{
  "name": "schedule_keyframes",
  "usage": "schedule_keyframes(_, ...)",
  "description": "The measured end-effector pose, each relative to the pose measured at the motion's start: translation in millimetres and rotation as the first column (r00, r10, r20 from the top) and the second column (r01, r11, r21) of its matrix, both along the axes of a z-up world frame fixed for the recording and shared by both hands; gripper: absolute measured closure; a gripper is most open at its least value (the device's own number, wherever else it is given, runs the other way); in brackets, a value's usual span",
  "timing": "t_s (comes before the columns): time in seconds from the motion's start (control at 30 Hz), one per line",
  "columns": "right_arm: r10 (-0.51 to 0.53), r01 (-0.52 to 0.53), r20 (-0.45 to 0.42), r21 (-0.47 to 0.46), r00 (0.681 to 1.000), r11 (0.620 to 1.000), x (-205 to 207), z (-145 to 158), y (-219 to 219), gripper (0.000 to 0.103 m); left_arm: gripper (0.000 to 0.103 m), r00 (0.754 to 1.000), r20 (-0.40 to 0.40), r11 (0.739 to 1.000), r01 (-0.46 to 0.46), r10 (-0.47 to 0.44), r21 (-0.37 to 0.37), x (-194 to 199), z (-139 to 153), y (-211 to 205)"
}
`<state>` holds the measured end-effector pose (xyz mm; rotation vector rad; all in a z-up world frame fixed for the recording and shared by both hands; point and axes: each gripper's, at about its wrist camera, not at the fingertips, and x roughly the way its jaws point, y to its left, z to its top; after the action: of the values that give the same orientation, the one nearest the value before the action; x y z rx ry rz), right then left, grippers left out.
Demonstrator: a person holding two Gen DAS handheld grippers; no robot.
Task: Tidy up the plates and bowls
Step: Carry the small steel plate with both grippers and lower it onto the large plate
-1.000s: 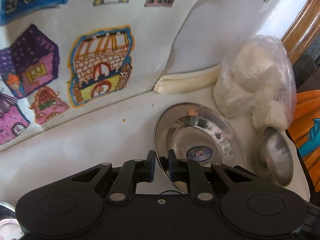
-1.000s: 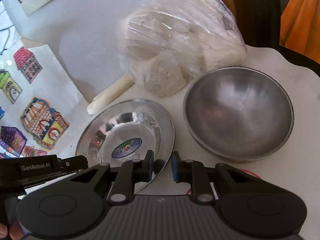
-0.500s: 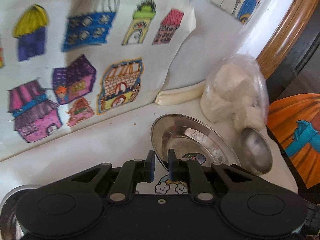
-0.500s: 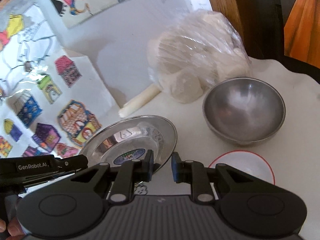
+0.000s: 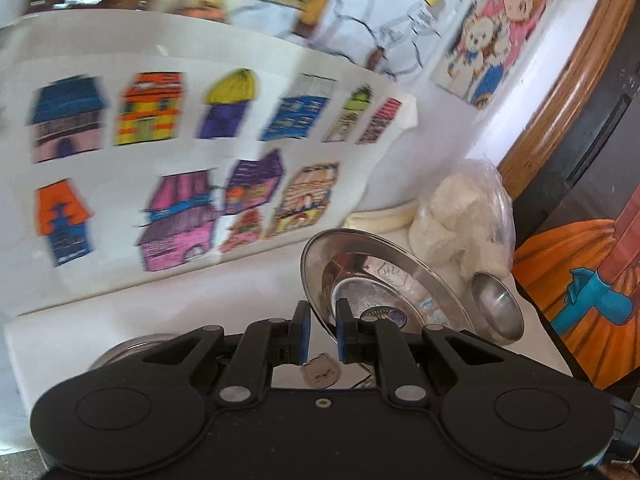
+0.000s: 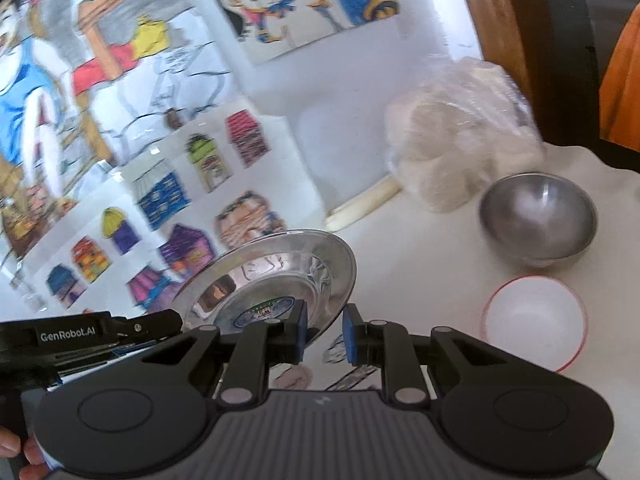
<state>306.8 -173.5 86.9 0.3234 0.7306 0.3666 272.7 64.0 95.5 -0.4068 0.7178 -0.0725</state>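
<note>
Left claw (image 5: 319,330) clamps the steel plate (image 5: 372,276) by its near left rim; plate tilts up, held off the white tabletop (image 6: 420,256). Right claw (image 6: 325,332) pinches the opposite rim of the same plate, w/ the plate spanning between both claws. Right of and beyond the right claw: steel bowl (image 6: 538,220) and red-rimmed white dish (image 6: 534,328), both on the tabletop, likely stacking spots.

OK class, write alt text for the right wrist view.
The right gripper clamps the rim of a tilted steel plate, raised off a white table. Beyond stand a steel bowl, a red-rimmed white bowl and a plastic bag.
</note>
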Motion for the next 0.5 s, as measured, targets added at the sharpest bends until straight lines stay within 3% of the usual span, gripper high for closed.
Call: schedule_keyframes(0.5, 0.146, -0.146, 0.032, 0.006, 0.989, 0.989, -48.1, -19.9, 66.5, 0.081, 0.09, 0.992, 0.036, 0.993, -0.119, 0.118, 0.02, -67.4, -25.9, 63.4)
